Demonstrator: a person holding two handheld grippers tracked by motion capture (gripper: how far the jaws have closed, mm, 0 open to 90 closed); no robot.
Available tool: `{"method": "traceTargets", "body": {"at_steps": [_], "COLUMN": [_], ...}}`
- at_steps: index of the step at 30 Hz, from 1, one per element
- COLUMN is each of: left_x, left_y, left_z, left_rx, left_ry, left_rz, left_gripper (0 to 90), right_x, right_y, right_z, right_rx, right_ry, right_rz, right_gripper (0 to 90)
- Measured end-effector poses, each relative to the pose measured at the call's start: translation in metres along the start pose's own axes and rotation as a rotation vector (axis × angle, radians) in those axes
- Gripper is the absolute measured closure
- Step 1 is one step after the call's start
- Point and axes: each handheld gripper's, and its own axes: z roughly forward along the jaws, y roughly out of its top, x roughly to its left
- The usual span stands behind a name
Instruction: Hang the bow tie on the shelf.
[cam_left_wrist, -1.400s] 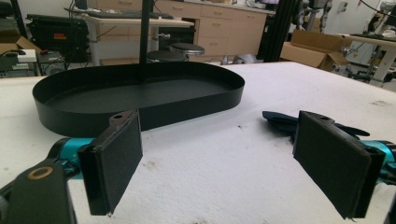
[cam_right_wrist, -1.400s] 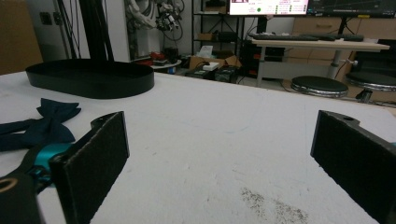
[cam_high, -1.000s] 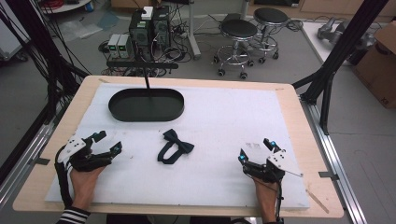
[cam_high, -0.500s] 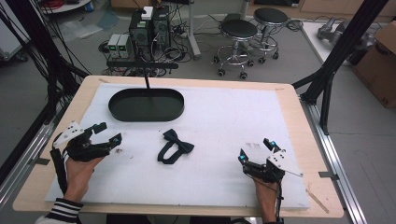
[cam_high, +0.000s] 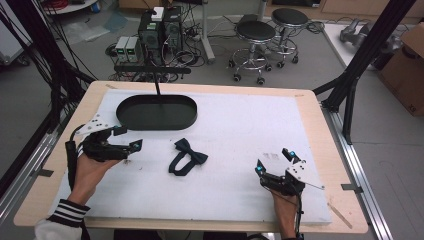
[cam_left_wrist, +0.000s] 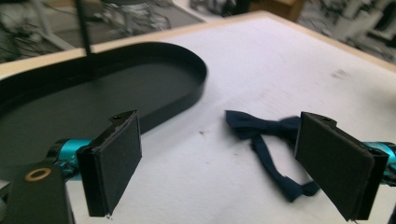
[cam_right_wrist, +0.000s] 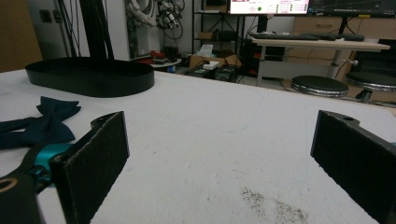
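- The left gripper (cam_left_wrist: 219, 163) looks along its two black padded jaws, which stand wide apart with nothing between them.
- A dark blue bow tie (cam_left_wrist: 266, 130) lies flat on the white table cover (cam_left_wrist: 280, 60), its strap looping toward the right-hand jaw, which hides part of it.
- A black oval tray (cam_left_wrist: 154, 84) sits behind the left-hand jaw, near the bow tie but apart from it.
- A thin dark rod (cam_left_wrist: 84, 28) rises at the tray's far side.
- The background beyond the table edge is blurred.
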Motion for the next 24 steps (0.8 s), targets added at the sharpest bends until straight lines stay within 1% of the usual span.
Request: {"method": "traceTargets", "body": {"at_steps": [1, 2, 3, 4, 8, 9, 10, 11, 12, 13, 14, 15, 16, 17, 21, 24], "left_x": [-0.002, -0.006, -0.006, -0.009, -0.013, -0.014, -0.016, -0.016, -0.02, -0.02, -0.024, -0.025, -0.025, -0.028, -0.032, -0.038], "left_y": [0.003, 0.008, 0.008, 0.011, 0.017, 0.018, 0.019, 0.019, 0.02, 0.02, 0.021, 0.022, 0.022, 0.023, 0.025, 0.025], "left_z": [0.003, 0.008, 0.008, 0.013, 0.021, 0.023, 0.025, 0.025, 0.03, 0.03, 0.034, 0.036, 0.036, 0.039, 0.043, 0.048], "left_rx": [0.018, 0.045, 0.045, 0.065, 0.083, 0.09, 0.106, 0.106, 0.13, 0.13, 0.149, 0.154, 0.154, 0.166, 0.175, 0.193], "left_ry": [-0.015, -0.032, -0.032, -0.039, -0.053, -0.064, -0.077, -0.077, -0.097, -0.097, -0.109, -0.114, -0.114, -0.115, -0.117, -0.127], "left_rz": [0.007, 0.029, 0.029, 0.046, 0.035, 0.037, 0.041, 0.041, 0.053, 0.053, 0.062, 0.063, 0.063, 0.065, 0.06, 0.066], "left_gripper": [15.3, 15.3, 15.3, 15.3, 15.3, 15.3, 15.3, 15.4, 15.4, 15.4, 15.4, 15.5, 15.5, 15.5, 15.5, 15.6], "right_x": [0.0, 0.0, 0.0, 0.0, 0.0, 0.0, 0.0, 0.0, 0.0, 0.0, 0.0, 0.0, 0.0, 0.0, 0.0, 0.0], "right_y": [0.0, 0.0, 0.0, 0.0, 0.0, 0.0, 0.0, 0.0, 0.0, 0.0, 0.0, 0.0, 0.0, 0.0, 0.0, 0.0], "right_z": [0.0, 0.0, 0.0, 0.0, 0.0, 0.0, 0.0, 0.0, 0.0, 0.0, 0.0, 0.0, 0.0, 0.0, -0.001, -0.001], "right_rx": [0.0, -0.001, 0.001, 0.001, 0.001, 0.002, 0.002, 0.003, 0.002, 0.002, 0.002, 0.002, 0.002, 0.001, 0.001, 0.001], "right_ry": [0.0, 0.0, -0.002, -0.002, 0.001, 0.002, 0.002, 0.001, 0.001, 0.001, 0.002, 0.002, 0.002, 0.001, 0.002, 0.002], "right_rz": [0.0, -0.001, 0.003, 0.005, 0.007, 0.007, 0.007, 0.007, 0.01, 0.011, 0.012, 0.012, 0.012, 0.011, 0.012, 0.012], "right_gripper": [3.2, 3.2, 3.3, 3.2, 3.3, 3.2, 3.2, 3.3, 3.2, 3.2, 3.2, 3.2, 3.2, 3.2, 3.2, 3.2]}}
